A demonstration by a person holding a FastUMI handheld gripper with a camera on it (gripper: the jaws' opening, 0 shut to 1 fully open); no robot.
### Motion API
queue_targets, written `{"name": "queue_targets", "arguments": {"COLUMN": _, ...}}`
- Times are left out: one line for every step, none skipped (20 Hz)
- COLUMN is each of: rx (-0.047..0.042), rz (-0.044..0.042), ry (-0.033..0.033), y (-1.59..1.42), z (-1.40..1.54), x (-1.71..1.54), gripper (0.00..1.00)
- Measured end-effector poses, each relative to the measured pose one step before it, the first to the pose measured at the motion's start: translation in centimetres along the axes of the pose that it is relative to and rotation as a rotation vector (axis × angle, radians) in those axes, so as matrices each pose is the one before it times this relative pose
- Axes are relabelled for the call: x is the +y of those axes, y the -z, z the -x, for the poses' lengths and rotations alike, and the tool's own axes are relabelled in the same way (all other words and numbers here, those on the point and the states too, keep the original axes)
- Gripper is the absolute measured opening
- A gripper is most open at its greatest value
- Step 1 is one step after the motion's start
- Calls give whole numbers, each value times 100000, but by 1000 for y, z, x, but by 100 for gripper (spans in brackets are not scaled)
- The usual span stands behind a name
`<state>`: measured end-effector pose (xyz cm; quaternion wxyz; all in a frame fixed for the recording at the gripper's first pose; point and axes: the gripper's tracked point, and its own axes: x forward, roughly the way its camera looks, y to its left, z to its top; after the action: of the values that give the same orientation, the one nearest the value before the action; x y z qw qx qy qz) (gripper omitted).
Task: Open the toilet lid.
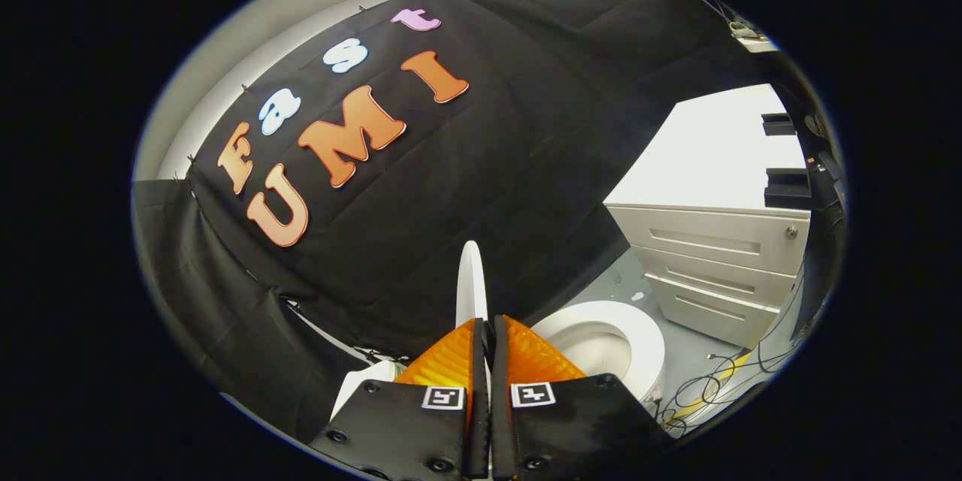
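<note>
We find the gripper [487, 331] with its two orange ribbed fingers [443, 361] pressed together on the thin white plastic toilet lid [471, 282], which stands raised edge-on between them and rises past their tips. Just beside the fingers, to the right and lower, we note the white oval toilet seat and bowl [642, 338], uncovered. Near it, black cables [714, 383] lie on the grey floor [639, 278]. Beyond stands a white three-drawer cabinet [714, 263].
</note>
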<state>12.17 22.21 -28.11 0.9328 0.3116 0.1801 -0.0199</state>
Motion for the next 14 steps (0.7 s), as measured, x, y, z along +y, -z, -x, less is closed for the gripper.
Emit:
{"name": "queue_targets", "arguments": {"rx": 189, "rz": 1586, "ry": 201, "y": 26, "z": 73, "x": 459, "gripper": 9}}
{"name": "queue_targets", "arguments": {"rx": 149, "rz": 1641, "ry": -261, "y": -24, "z": 60, "x": 700, "gripper": 9}}
{"name": "queue_targets", "arguments": {"rx": -38, "rz": 1910, "ry": -431, "y": -6, "z": 91, "x": 691, "gripper": 9}}
{"name": "queue_targets", "arguments": {"rx": -48, "rz": 1448, "ry": -608, "y": -11, "z": 138, "x": 782, "gripper": 9}}
{"name": "queue_targets", "arguments": {"rx": -18, "rz": 1121, "ry": -705, "y": -79, "z": 43, "x": 886, "gripper": 9}}
{"name": "queue_targets", "arguments": {"rx": -116, "rz": 1077, "ry": -653, "y": -87, "z": 97, "x": 797, "gripper": 9}}
{"name": "queue_targets", "arguments": {"rx": 205, "rz": 1391, "ry": -340, "y": 47, "z": 17, "x": 644, "gripper": 9}}
{"name": "queue_targets", "arguments": {"rx": -49, "rz": 1500, "ry": -242, "y": 21, "z": 62, "x": 598, "gripper": 9}}
{"name": "queue_targets", "arguments": {"rx": -109, "rz": 1532, "ry": -411, "y": 26, "z": 438, "x": 752, "gripper": 9}}
{"name": "queue_targets", "arguments": {"rx": -222, "rz": 1323, "ry": -385, "y": 1, "z": 111, "x": 685, "gripper": 9}}
{"name": "queue_targets", "arguments": {"rx": -95, "rz": 1280, "ry": -477, "y": 45, "z": 139, "x": 769, "gripper": 9}}
{"name": "queue_targets", "arguments": {"rx": -173, "rz": 1453, "ry": -563, "y": 53, "z": 138, "x": 785, "gripper": 9}}
{"name": "queue_targets", "arguments": {"rx": -36, "rz": 1631, "ry": -401, "y": -11, "z": 145, "x": 739, "gripper": 9}}
{"name": "queue_targets", "arguments": {"rx": -174, "rz": 1806, "ry": -330, "y": 29, "z": 81, "x": 820, "gripper": 9}}
